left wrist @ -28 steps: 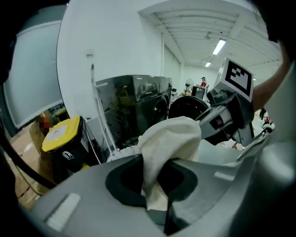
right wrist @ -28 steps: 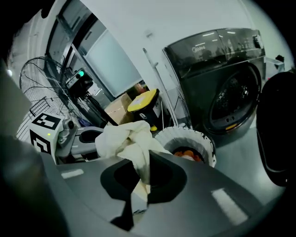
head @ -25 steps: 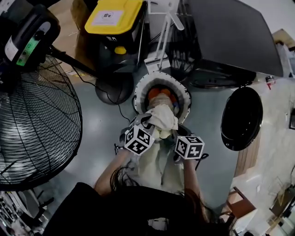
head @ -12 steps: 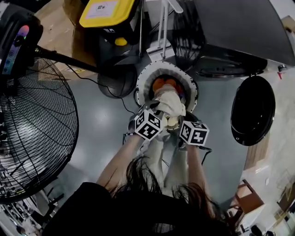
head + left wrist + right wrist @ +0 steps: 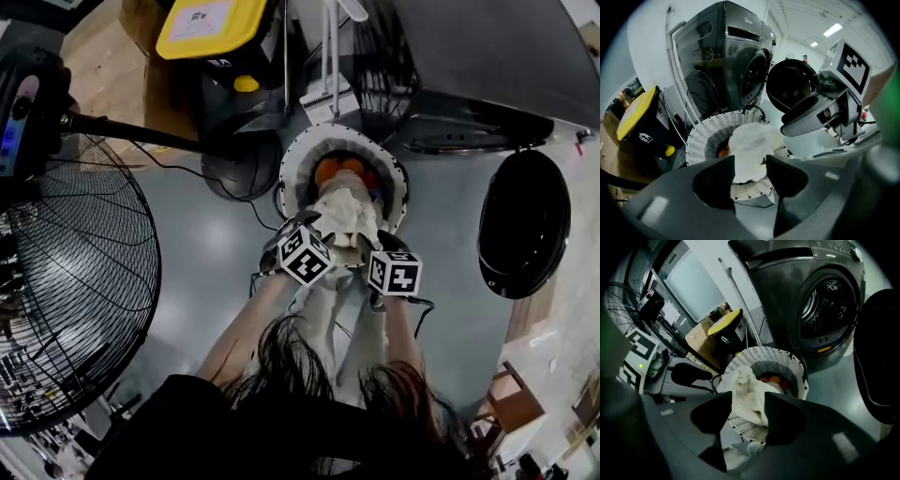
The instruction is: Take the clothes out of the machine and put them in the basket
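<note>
A cream garment hangs bunched over the near rim of the white woven basket, which holds orange clothes. My left gripper and right gripper both grip it from the near side. In the left gripper view the garment fills the gap of my left gripper above the basket. In the right gripper view the same cloth sits in my right gripper. The dark washing machine stands behind, its round door swung open.
A large floor fan fills the left side, with its round base and cable next to the basket. A black bin with a yellow lid and a white rack stand behind the basket. The person's legs are right below the grippers.
Both grippers have carried the cream garment a little forward, from the basket's near side to above its near rim. The open door now shows farther right.
</note>
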Motion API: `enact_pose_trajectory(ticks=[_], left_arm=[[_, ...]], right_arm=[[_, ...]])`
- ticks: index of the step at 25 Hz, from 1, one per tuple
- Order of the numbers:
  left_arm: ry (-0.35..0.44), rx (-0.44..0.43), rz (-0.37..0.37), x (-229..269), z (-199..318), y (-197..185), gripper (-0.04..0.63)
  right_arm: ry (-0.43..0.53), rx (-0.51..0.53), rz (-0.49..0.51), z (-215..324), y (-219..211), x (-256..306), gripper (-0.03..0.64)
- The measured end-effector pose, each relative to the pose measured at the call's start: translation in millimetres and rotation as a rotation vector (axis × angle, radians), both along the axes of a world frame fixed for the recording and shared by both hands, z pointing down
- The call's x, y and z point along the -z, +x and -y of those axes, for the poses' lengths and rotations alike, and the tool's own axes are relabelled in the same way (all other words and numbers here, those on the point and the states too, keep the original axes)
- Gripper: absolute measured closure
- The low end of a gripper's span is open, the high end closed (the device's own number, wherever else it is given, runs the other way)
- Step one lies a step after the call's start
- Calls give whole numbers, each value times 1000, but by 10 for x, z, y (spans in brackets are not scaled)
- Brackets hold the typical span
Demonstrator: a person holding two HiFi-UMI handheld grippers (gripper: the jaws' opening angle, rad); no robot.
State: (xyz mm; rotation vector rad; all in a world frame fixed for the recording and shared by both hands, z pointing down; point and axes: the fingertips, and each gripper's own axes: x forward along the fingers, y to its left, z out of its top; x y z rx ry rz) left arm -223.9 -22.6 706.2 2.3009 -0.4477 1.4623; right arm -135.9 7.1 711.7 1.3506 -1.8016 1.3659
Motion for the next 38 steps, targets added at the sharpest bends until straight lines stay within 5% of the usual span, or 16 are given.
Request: enact_pose_trajectory(ticks=[6, 20, 31, 38], left_arm=[[-21, 16, -27, 11, -79, 7, 400], [153, 127, -191, 1074, 271, -1, 402], [229, 143, -315, 2029, 135, -84, 414], [209, 135, -411, 2306, -142, -52, 439]], right_arm=[[64, 27, 34, 42, -25, 108, 367], [345, 112, 63, 276, -90, 1431, 413], [457, 80, 57, 181, -84, 2321, 454], [493, 106, 29, 20, -49, 2715, 498]])
